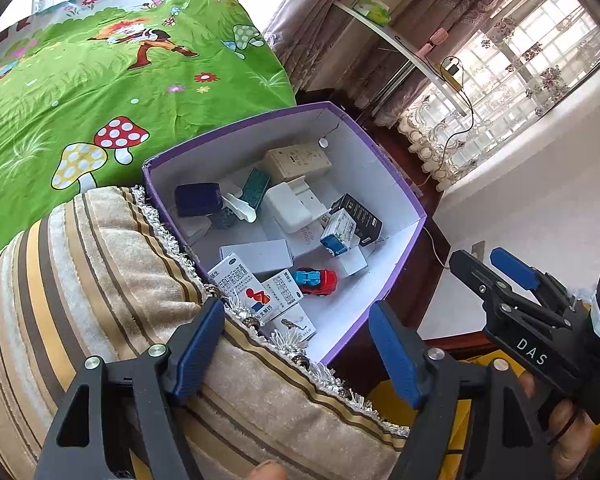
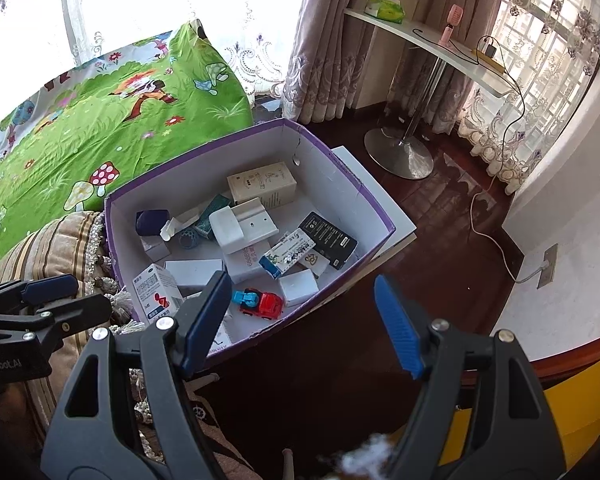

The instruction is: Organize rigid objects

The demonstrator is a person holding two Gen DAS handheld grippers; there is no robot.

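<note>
Looking down past our two tools, we see a purple box (image 2: 112, 216) with white inside walls, sitting next to a striped cushion (image 1: 80, 280) and a green bed cover with mushrooms (image 1: 100, 92) on it. Our left tool (image 1: 300, 344) hangs over the cushion edge and the near corner of the box, with its blue pads wide apart and nothing between them. Our right tool (image 2: 304, 320) hangs over the near side of the box and the dark floor (image 2: 440, 216), also wide open and holding nothing. In the box, just ahead of both tools, lies a little red and blue toy car (image 2: 260, 302). Near it are small white boxes, a medicine box with a red mark (image 2: 156, 292), a black box (image 2: 332, 240), a white plastic holder (image 2: 240, 226), a tan box (image 2: 262, 184) at the far end and a dark blue box (image 2: 152, 221) at the left. None of these touch our tools. From the left view, the right tool (image 1: 484, 264) shows off to the right, beside the box.
</note>
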